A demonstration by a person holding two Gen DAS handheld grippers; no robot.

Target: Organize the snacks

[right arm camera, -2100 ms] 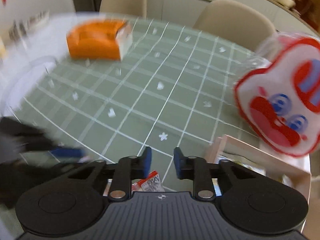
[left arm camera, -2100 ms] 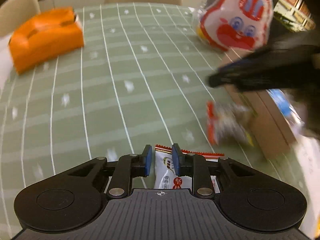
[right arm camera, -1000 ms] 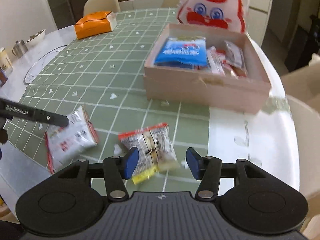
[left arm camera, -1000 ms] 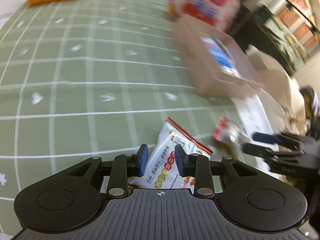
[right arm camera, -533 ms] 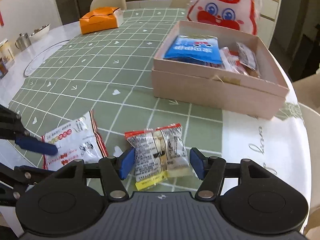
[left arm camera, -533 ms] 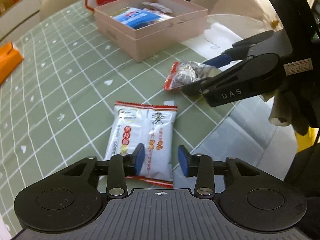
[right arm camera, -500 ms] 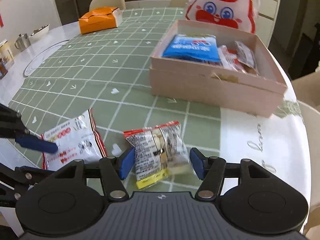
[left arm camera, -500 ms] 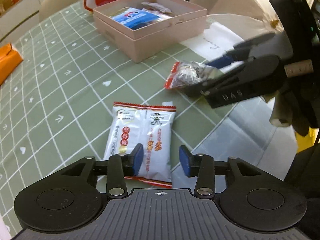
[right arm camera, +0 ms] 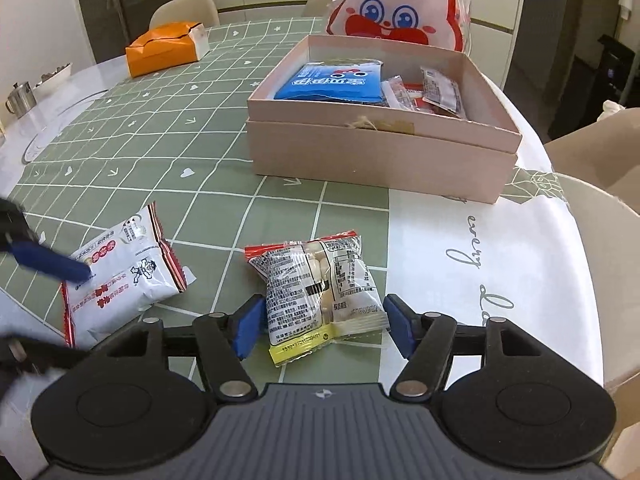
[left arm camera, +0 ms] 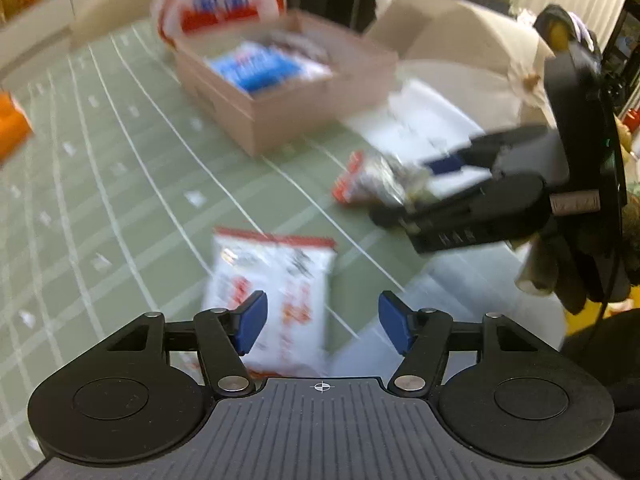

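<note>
A white snack packet with red ends lies flat on the green checked cloth. My left gripper is open, its pads astride the packet's near end, and it also shows in the right wrist view. A clear packet of white candies lies to its right. My right gripper is open with its pads on either side of that packet's near end. A pink open box holding a blue packet and other snacks stands behind.
A large rabbit-face snack bag stands behind the box. An orange tissue box sits at the far left. A metal cup is at the table's left edge. Beige chairs ring the table; its near edge is close.
Both grippers have opened wider over their packets. The left view has swung and blurred, with the white packet shifting left between its pads. The right gripper has moved closer to the candy packet.
</note>
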